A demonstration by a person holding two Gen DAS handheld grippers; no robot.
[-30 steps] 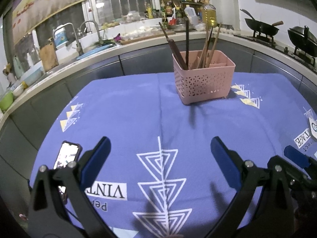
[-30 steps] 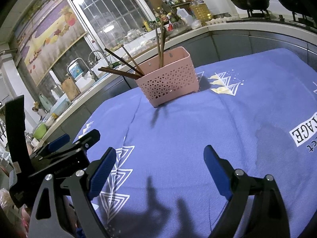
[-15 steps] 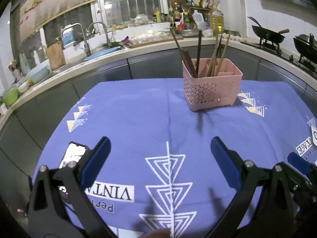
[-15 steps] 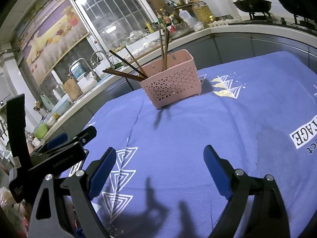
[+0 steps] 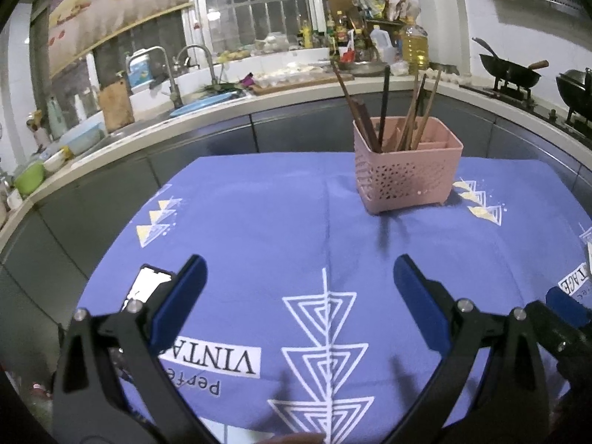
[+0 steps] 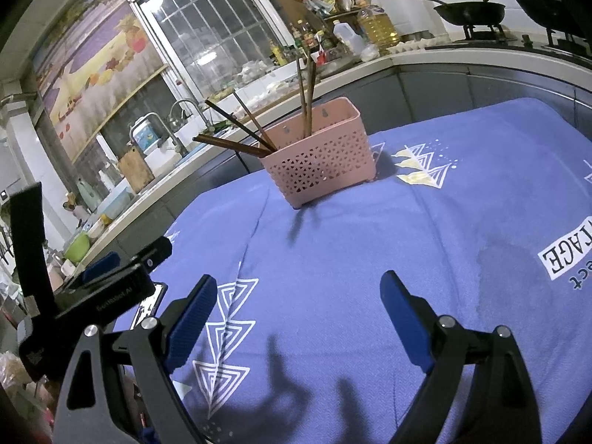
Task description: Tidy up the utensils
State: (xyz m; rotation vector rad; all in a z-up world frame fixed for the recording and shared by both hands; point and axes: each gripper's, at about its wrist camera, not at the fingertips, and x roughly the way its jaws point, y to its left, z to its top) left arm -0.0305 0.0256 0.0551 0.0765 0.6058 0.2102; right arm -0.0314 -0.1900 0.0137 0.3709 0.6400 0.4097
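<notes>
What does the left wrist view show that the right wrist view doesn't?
Only the left wrist view looks down into the pink basket, showing its inner dividers. Only the right wrist view shows the left gripper from the side and the hanging holes on the basket's back wall. Both show the chopsticks in the basket, the blue cloth, and open, empty jaws.

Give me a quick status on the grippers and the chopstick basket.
Left gripper open, empty. Right gripper open, empty. Pink basket upright on blue cloth, chopsticks inside. Path clear; phone beside left finger.
</notes>
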